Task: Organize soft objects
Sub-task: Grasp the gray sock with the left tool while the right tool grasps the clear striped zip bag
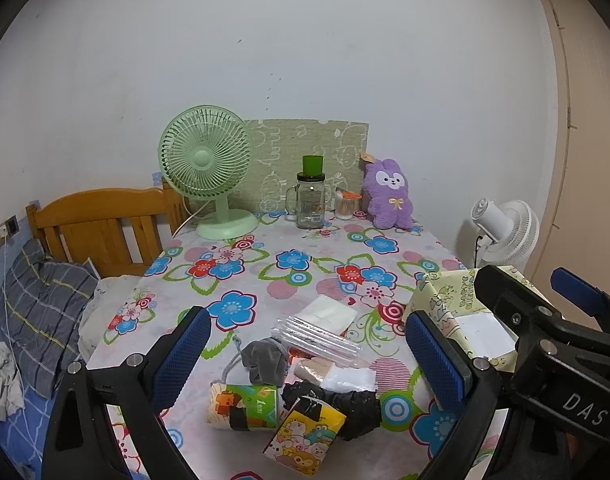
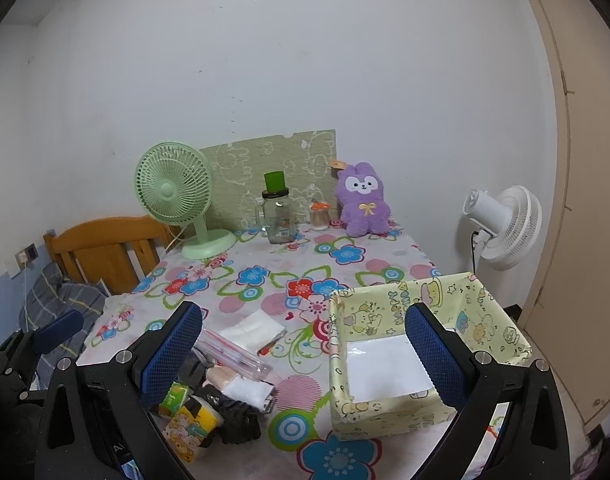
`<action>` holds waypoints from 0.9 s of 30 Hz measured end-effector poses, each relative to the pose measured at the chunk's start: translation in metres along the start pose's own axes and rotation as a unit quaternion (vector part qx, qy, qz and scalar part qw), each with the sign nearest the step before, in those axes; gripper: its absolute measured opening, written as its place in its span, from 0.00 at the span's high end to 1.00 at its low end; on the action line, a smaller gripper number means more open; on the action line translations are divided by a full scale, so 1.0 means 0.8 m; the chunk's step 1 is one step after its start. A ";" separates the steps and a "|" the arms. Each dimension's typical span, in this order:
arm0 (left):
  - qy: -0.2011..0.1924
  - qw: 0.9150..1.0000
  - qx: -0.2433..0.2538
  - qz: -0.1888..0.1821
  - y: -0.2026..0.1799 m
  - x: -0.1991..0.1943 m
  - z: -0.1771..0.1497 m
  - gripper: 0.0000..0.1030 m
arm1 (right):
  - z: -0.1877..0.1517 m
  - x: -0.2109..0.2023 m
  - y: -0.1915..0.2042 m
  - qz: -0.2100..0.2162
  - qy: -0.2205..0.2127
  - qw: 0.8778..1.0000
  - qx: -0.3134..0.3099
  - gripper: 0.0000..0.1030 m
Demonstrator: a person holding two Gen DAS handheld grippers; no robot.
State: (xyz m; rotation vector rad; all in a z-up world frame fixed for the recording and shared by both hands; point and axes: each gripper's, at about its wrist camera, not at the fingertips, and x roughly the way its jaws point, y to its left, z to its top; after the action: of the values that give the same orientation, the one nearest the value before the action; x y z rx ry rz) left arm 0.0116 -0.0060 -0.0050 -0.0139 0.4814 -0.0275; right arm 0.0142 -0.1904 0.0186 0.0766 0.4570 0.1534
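A pile of soft things lies at the near side of the floral table (image 1: 265,276): a grey drawstring pouch (image 1: 263,362), a green tissue pack (image 1: 245,406), a yellow cartoon tissue pack (image 1: 307,432), a black crumpled bag (image 1: 345,402), clear plastic packets (image 1: 317,338) and a white folded cloth (image 1: 329,312). A pale yellow cartoon-print box (image 2: 417,352), open and empty, stands to the right of the pile (image 2: 221,396). My left gripper (image 1: 309,364) is open above the pile. My right gripper (image 2: 305,354) is open, between the pile and the box.
At the table's far edge stand a green desk fan (image 1: 207,172), a glass jar with a green cup on top (image 1: 311,200), a small jar of cotton swabs (image 1: 347,204) and a purple plush bear (image 1: 387,194). A bed with wooden headboard (image 1: 101,228) lies left; a white floor fan (image 2: 501,226) stands right.
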 end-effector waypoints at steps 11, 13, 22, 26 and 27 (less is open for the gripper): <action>0.010 1.000 0.005 -0.004 0.019 0.019 -0.003 0.05 | -0.005 0.024 0.023 0.012 0.008 1.000 -0.008 0.03; 0.013 1.000 0.002 -0.004 0.023 0.024 -0.005 0.05 | -0.007 0.030 0.028 0.013 0.008 1.000 -0.010 0.03; 0.032 0.999 0.013 -0.003 0.040 0.051 -0.018 0.05 | -0.024 0.062 0.046 0.023 0.031 0.999 -0.006 0.03; 0.044 0.999 0.012 -0.006 0.050 0.063 -0.024 0.05 | -0.032 0.074 0.054 0.025 0.040 0.999 -0.002 0.04; 0.047 0.999 0.011 -0.007 0.052 0.066 -0.026 0.05 | -0.035 0.077 0.055 0.025 0.043 0.999 0.000 0.04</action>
State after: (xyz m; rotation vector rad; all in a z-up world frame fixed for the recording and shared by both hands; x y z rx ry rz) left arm 0.0496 0.0335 -0.0485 0.0059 0.5756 -0.0482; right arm 0.0510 -0.1356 -0.0281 0.0809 0.5420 0.2075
